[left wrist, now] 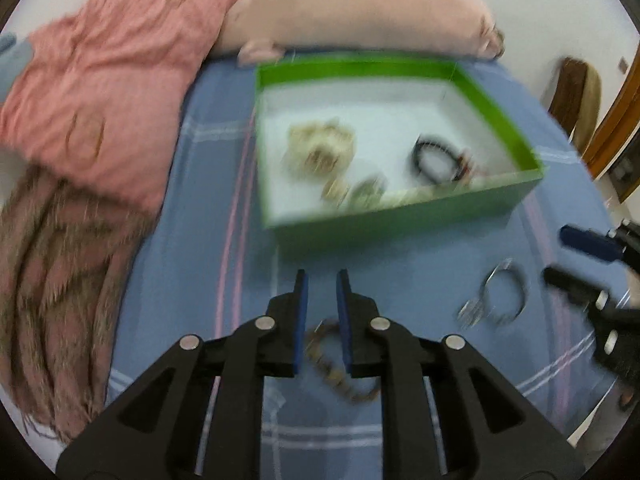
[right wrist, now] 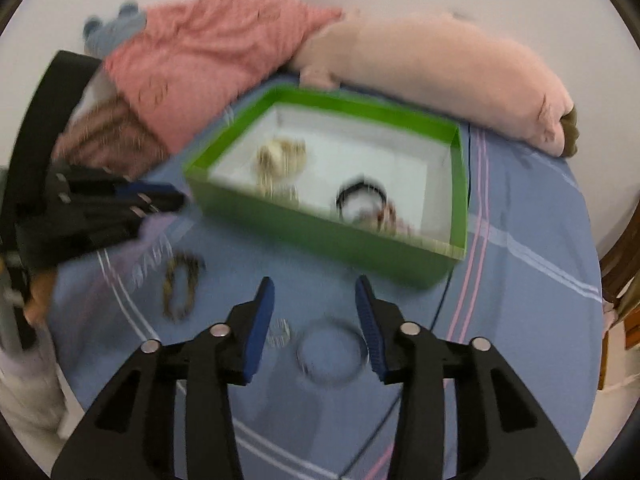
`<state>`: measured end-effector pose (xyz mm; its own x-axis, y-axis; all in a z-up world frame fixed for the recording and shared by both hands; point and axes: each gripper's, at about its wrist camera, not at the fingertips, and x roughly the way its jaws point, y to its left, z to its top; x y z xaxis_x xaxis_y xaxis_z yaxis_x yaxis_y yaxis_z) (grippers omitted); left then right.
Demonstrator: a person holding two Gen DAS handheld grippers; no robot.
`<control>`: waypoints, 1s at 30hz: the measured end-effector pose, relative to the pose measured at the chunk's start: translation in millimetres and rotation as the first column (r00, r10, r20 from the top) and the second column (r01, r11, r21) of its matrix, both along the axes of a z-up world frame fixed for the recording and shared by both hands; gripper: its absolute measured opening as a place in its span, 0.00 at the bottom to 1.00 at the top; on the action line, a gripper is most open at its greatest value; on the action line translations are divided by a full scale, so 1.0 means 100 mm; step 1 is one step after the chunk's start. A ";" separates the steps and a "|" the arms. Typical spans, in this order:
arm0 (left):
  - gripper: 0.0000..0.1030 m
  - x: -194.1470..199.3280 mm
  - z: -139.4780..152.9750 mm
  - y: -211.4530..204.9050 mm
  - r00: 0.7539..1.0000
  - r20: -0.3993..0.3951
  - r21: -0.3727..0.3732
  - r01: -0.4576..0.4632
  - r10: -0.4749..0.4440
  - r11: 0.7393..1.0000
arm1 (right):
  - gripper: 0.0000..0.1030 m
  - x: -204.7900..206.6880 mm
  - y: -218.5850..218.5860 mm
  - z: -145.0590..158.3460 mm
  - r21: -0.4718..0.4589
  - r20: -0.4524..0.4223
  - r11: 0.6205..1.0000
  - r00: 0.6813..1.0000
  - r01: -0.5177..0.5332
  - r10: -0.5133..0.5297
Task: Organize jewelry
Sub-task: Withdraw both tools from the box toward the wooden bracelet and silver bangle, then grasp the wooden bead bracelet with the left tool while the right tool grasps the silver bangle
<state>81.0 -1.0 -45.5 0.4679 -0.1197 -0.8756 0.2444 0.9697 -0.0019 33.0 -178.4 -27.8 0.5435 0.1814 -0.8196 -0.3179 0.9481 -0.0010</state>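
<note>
Surroundings: a blue bedsheet (left wrist: 192, 248) with pale and pink stripes covers the bed; a pink knitted blanket (left wrist: 108, 96) with a fringe lies at ten o'clock in my left view, a pale pink plush pillow (left wrist: 360, 12) at twelve.
Box: green cardboard box (left wrist: 404, 220), white inside, open top, straight walls; its near wall stands between both my grippers and the pieces inside.
Box contents: a cream beaded cluster (left wrist: 320, 148), a black ring-shaped band (left wrist: 436, 156), small blurred pieces by the near wall that I cannot tell apart.
Brown bracelet: beaded, oval bracelet (left wrist: 340, 380) on the sheet, at six o'clock below my left gripper.
Silver bangle: thin metal bangle (right wrist: 332, 354), round, flat on the sheet beneath my right gripper, with a small sparkly piece (right wrist: 279, 334) just beside it at nine o'clock.
Left gripper: left gripper (left wrist: 322, 280), black arms, blue pads, a narrow gap, holding nothing.
Right gripper: right gripper (right wrist: 315, 286), jaws moderately apart, empty, the bangle below them and untouched.
Sharpness: both views are motion-blurred.
</note>
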 end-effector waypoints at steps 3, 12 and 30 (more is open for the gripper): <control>0.14 -0.08 -0.26 0.09 0.997 -0.071 0.019 0.007 -0.006 1.000 | 0.36 0.01 -0.11 -0.19 -0.039 -0.048 0.999 0.998 0.034 -0.036; 0.17 -0.20 -0.51 0.06 0.986 -0.160 -0.027 0.050 -0.054 0.998 | 0.36 0.10 -0.32 -0.53 -0.037 -0.162 0.992 0.979 0.116 -0.121; 0.11 0.19 -0.56 -0.18 0.994 -0.106 -0.114 -0.009 -0.003 0.993 | 0.03 0.43 -0.16 -0.79 -0.062 -0.156 0.992 0.981 0.109 -0.117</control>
<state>99.7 -18.8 -101.5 0.3743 -0.2207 -0.9006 0.2339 0.9623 -0.1386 76.0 -194.1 -106.6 0.4196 0.0803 -0.9041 -0.2087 0.9779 -0.0100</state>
